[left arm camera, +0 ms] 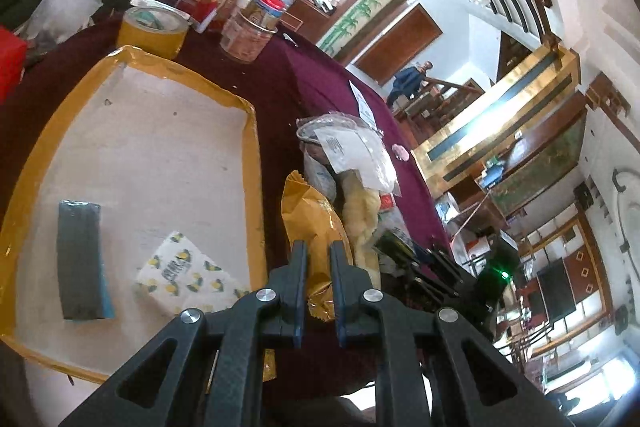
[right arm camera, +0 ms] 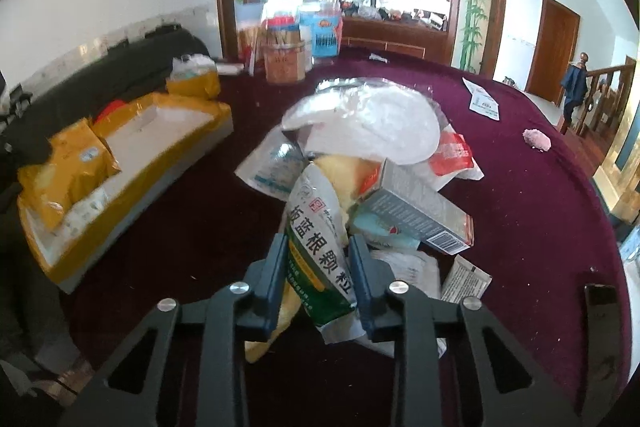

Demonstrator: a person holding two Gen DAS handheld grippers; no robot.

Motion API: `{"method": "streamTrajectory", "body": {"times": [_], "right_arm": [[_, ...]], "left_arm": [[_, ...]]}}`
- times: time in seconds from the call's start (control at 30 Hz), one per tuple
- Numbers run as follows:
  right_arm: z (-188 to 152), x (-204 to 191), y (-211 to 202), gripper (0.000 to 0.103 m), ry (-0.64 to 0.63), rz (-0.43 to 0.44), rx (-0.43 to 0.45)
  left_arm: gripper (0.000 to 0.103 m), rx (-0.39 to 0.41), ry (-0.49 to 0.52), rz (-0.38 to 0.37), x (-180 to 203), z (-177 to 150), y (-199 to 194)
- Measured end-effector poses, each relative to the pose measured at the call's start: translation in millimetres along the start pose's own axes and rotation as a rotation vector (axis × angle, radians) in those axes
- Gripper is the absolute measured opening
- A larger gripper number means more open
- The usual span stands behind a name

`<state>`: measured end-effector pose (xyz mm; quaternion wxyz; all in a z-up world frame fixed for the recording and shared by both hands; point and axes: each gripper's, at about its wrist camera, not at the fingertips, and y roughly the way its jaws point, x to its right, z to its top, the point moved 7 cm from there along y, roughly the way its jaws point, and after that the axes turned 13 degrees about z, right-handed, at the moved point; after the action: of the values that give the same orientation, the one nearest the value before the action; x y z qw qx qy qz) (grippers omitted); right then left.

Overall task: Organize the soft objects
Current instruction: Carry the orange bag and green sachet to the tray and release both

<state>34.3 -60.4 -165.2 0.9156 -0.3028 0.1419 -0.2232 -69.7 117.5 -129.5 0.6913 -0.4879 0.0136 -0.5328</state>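
On the far left of my left wrist view sits the yellow-rimmed tray, and two things already lie flat in it: a grey pack and, just beside it, a lemon-print tissue pack. I judge that as a start made and most of the sorting left.

Moving right, my left gripper has its fingers closed to a narrow gap on a yellow snack bag, which stands up between them, just beside the tray's right wall and above the maroon tablecloth. The right wrist view shows that same bag hanging over the near end of the tray, so I reckon it is the next thing to go in, though it is not yet set down.

Further right lies the pile of soft packets still to be dealt with: clear plastic bags, a pale yellow plush-looking lump, a grey carton and several sachets, all heaped on one another near the middle of the table.

My right gripper sits at the near edge of that pile. A green-and-white granule packet runs up between its two fingers, tilted, with both pads close against its sides. The grip looks closed on it, though I cannot tell how firm the hold is. The packet's upper end still leans into the heap, touching the plush lump.

Off to the right a small pink fluffy thing lies alone, well apart from the pile.
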Motion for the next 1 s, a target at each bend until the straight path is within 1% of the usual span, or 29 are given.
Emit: {"method": "streamTrajectory", "body": {"times": [0.1, 0.23, 0.3, 0.37, 0.43, 0.47, 0.5, 0.57, 0.7, 0.77, 0.9, 0.97, 1.0], "right_arm": [[1.6, 0.8, -9.2, 0.030, 0.040, 0.040, 0.045], [8.6, 4.3, -21.2, 0.030, 0.108, 0.085, 0.108], [13.5, 2.3, -25.8, 0.030, 0.142, 0.113, 0.136], [20.7, -4.7, -30.7, 0.030, 0.165, 0.153, 0.167], [32.6, -25.2, -31.8, 0.030, 0.151, 0.230, 0.188], [37.1, -34.4, -29.6, 0.030, 0.142, 0.254, 0.186], [43.3, -49.0, -23.1, 0.030, 0.129, 0.290, 0.174], [49.0, -67.8, -9.0, 0.030, 0.114, 0.335, 0.149], [61.5, -101.9, 33.8, 0.030, 0.120, 0.414, 0.057], [65.2, -111.5, 52.6, 0.030, 0.127, 0.431, 0.020], [74.5, -132.1, 90.3, 0.030, 0.162, 0.471, -0.053], [77.0, -141.6, 103.8, 0.030, 0.141, 0.457, -0.073], [76.9, -143.6, 108.5, 0.030, 0.135, 0.450, -0.080]], "left_arm": [[0.010, 0.012, -0.015, 0.016, -8.2, 4.4, -1.6], [0.010, 0.021, -0.064, 0.032, -24.8, 14.2, -2.8], [0.010, 0.028, -0.082, 0.060, -34.6, 20.7, -2.1], [0.010, 0.030, -0.101, 0.077, -41.6, 25.7, -1.2], [0.010, 0.028, -0.119, 0.095, -48.9, 31.6, 0.4], [0.010, 0.035, -0.119, 0.111, -52.0, 35.1, 0.9], [0.010, 0.041, -0.123, 0.135, -55.8, 38.4, 1.8], [0.010, 0.046, -0.136, 0.175, -64.4, 44.5, 3.6], [0.010, 0.036, -0.150, 0.246, -83.7, 52.9, 14.2], [0.010, 0.016, -0.161, 0.286, -94.2, 54.2, 21.0], [0.010, -0.010, -0.167, 0.341, -108.0, 54.1, 30.1], [0.011, -0.021, -0.171, 0.367, -114.4, 54.2, 34.1], [0.011, -0.030, -0.172, 0.367, -117.2, 54.2, 36.6]]}}
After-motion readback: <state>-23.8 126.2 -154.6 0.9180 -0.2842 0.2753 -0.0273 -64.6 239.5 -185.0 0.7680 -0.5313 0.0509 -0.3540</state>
